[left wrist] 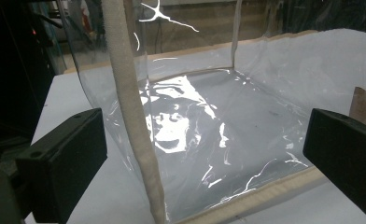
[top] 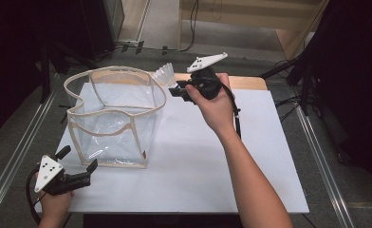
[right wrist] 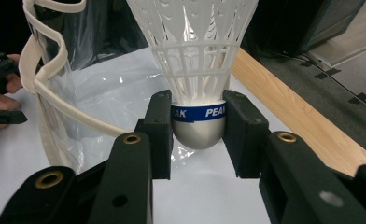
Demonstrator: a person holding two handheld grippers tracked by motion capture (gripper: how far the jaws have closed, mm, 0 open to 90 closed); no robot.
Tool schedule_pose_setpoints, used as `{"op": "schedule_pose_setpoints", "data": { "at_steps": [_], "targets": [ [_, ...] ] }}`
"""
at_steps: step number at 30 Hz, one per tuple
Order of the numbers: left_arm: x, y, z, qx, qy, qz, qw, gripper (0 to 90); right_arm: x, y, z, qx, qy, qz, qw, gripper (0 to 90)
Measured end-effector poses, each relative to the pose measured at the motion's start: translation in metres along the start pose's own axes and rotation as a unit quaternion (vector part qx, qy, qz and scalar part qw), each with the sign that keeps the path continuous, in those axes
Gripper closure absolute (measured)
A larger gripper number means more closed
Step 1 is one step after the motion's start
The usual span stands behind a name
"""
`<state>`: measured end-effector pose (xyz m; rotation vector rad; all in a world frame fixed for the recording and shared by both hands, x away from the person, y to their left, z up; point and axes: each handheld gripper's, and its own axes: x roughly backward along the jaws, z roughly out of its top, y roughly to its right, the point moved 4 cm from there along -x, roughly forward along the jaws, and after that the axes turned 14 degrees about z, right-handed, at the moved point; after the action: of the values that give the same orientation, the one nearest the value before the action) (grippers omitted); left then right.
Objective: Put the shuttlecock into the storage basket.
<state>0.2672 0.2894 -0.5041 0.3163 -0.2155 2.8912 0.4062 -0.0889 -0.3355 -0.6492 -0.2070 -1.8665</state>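
Right claw (right wrist: 198, 123) clamped on shuttlecock (right wrist: 195, 51) base; left claw (left wrist: 204, 158) agape before clear bag (left wrist: 209, 116).

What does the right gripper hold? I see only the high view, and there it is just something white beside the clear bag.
Observer: A white plastic shuttlecock; the right gripper is clamped on its grey cap.
Operator: Is there writing on it?
Observer: Yes, a blue band around the base reads "PEAK" in part.
Operator: And does the left gripper touch the bag?
Observer: No. The left gripper stands open, facing the clear bag, with the bag's cream-trimmed corner edge between the jaws but apart from them.
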Motion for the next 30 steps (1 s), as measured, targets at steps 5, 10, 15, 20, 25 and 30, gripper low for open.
{"op": "schedule_pose_setpoints", "data": {
  "at_steps": [5,10,15,20,25,30],
  "targets": [
    [0.000,0.000,0.000,0.000,0.000,0.000,1.0000,0.3,-0.004,-0.002,0.003,0.003,0.001,0.004,1.0000,63.0],
    [0.000,0.000,0.000,-0.001,0.000,-0.001,1.0000,0.3,-0.009,-0.004,0.004,0.004,0.002,0.012,0.9999,63.0],
    [0.000,0.000,0.000,-0.001,0.000,-0.001,1.0000,0.3,-0.013,-0.005,0.005,0.006,0.003,0.016,0.9998,63.0],
    [0.000,0.000,0.000,-0.001,-0.001,-0.001,1.0000,0.3,-0.017,-0.007,0.006,0.004,0.001,0.021,0.9998,63.0],
    [0.000,0.000,0.000,-0.002,-0.002,0.001,1.0000,0.3,-0.022,-0.008,0.007,0.005,0.002,0.025,0.9997,63.0],
    [0.000,0.000,0.000,-0.002,-0.002,0.000,1.0000,0.3,-0.027,-0.009,0.008,0.005,-0.001,0.028,0.9996,63.0]
  ]
}}
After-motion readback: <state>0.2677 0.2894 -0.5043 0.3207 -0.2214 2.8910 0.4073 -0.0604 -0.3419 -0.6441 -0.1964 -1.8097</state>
